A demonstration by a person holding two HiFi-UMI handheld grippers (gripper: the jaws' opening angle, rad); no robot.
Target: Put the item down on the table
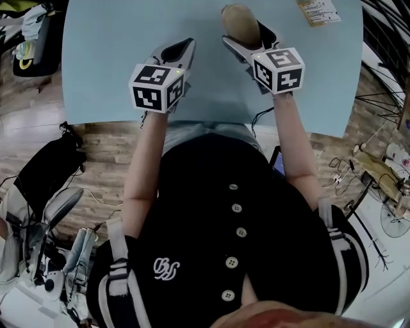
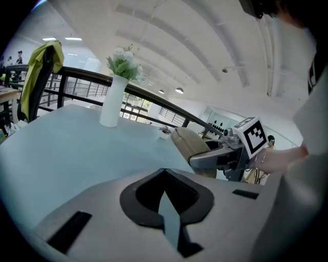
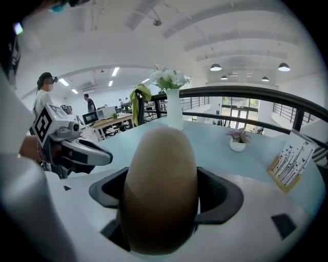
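Observation:
A brown, egg-shaped item is held over the light blue table, and my right gripper is shut on it. In the right gripper view the item fills the space between the dark pads and stands up out of them. My left gripper hangs over the table to the left of it, shut, with nothing in it. In the left gripper view its jaws meet with only a thin sliver of table between them, and the item shows in the right gripper beyond.
A white vase with flowers stands far across the table. A small potted plant and a card stand sit at the far right. A dark railing runs behind the table. A black bag lies on the floor at the left.

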